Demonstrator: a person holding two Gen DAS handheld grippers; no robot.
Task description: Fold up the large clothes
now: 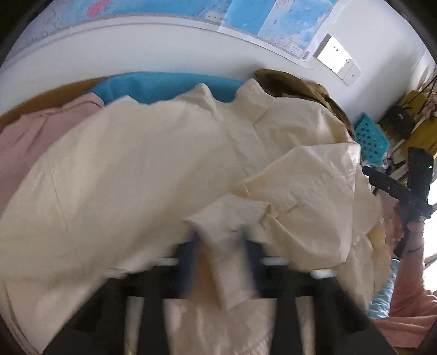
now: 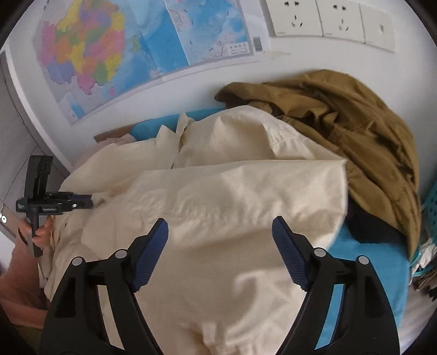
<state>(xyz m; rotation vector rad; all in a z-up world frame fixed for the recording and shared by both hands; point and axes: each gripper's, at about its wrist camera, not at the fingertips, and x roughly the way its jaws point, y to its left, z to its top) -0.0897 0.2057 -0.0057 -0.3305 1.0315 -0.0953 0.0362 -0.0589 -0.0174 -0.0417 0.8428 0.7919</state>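
Note:
A large cream shirt (image 1: 142, 174) lies spread and partly folded over a blue cloth. It also fills the middle of the right wrist view (image 2: 232, 191). My left gripper (image 1: 221, 243) is blurred and shut on a cuff-like end of the cream shirt (image 1: 226, 218). It shows at the left of the right wrist view (image 2: 91, 202), its tip at the shirt's left edge. My right gripper (image 2: 220, 237) is open and empty just above the shirt's folded panel. It shows at the right edge of the left wrist view (image 1: 367, 172).
An olive-brown garment (image 2: 355, 123) is heaped at the back right against the wall. A pink garment (image 1: 30, 136) lies at the left. The blue cloth (image 2: 374, 262) covers the surface. A teal perforated basket (image 1: 371, 140) stands at the right. A map (image 2: 109, 54) and sockets (image 2: 327, 19) are on the wall.

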